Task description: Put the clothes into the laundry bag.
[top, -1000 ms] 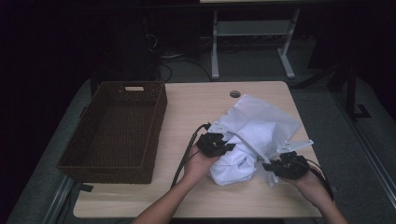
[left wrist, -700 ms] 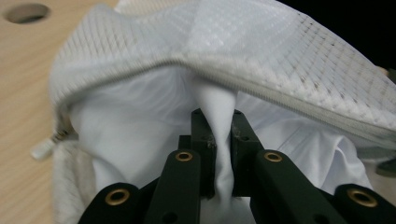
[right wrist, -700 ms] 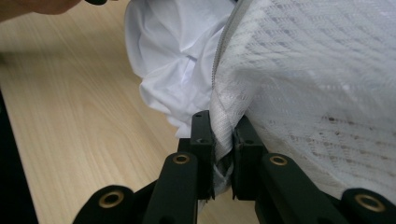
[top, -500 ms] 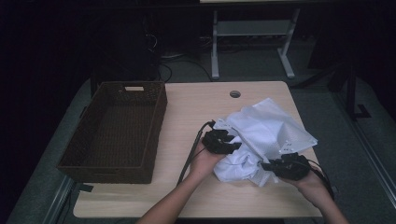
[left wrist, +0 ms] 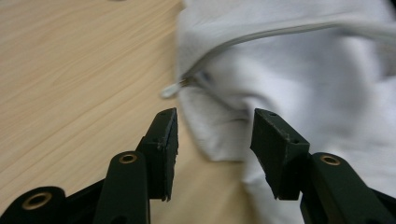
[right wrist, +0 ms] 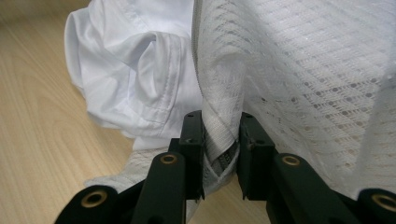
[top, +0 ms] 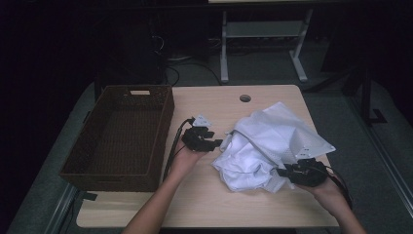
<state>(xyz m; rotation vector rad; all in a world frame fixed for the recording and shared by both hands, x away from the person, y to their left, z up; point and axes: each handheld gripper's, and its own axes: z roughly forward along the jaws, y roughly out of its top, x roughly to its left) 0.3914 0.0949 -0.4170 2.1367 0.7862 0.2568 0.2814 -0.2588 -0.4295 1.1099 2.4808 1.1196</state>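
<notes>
A white mesh bag (top: 287, 129) lies crumpled on the wooden table (top: 209, 200) with a white garment (top: 238, 168) spilling out at its left. My left gripper (top: 215, 143) hovers just left of the pile, open; its jaws have just been opening and nothing is between them. In the left gripper view the gripper (left wrist: 215, 119) faces the garment (left wrist: 303, 74) and a zipper pull (left wrist: 170, 89). My right gripper (top: 283, 171) at the pile's front right is shut on a fold of mesh (right wrist: 303, 70), pinched between its jaws (right wrist: 222, 123), which have just been opening a little.
A dark wicker basket (top: 164, 122) stands at the table's left, close to my left hand. A round cable hole (top: 245, 98) sits near the far edge. White desk legs (top: 224, 48) stand on the floor beyond.
My left gripper has let go of the cloth, opened, and drawn left away from the pile. The bag has settled flatter. My right hand has stayed in place.
</notes>
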